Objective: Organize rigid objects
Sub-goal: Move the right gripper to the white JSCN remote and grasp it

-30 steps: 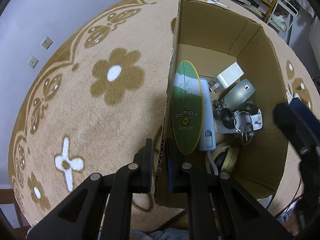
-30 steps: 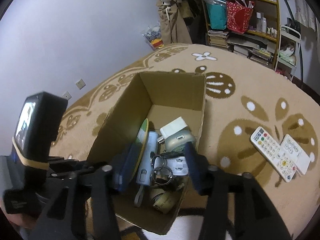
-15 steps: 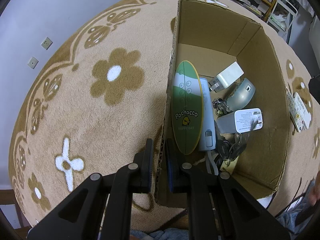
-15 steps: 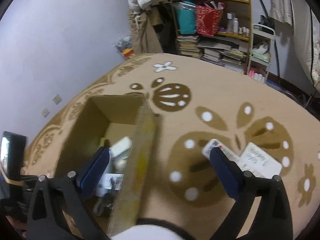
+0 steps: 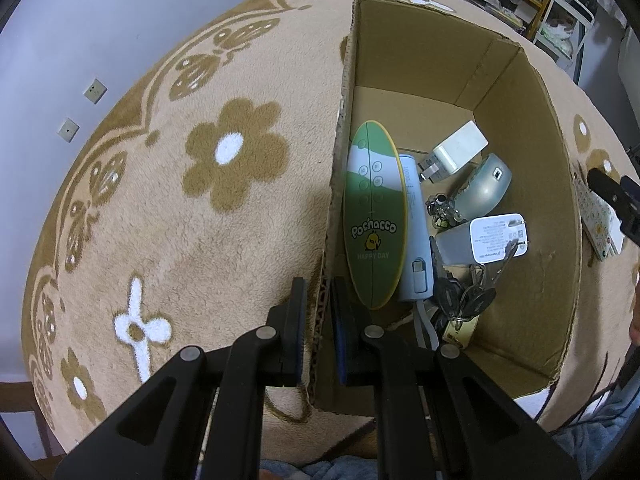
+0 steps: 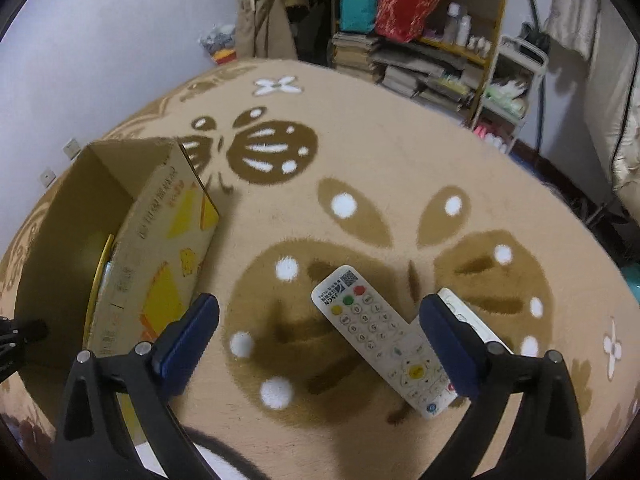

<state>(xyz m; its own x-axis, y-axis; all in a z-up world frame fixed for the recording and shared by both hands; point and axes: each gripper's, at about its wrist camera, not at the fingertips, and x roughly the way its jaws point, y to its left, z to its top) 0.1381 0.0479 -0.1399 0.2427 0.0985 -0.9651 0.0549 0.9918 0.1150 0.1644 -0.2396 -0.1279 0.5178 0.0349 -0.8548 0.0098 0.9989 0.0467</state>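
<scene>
left gripper (image 5: pixel 320 328): clamped on cardboard box (image 5: pixel 520 92) wall | right gripper (image 6: pixel 320 344): jaws wide apart, empty, above remote control (image 6: pixel 384 340) | risk: second remote (image 6: pixel 472 320) beside it may be caught too

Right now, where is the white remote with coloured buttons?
In the right wrist view, the white remote lies on the rug, right of the cardboard box, beside a second remote.
</scene>
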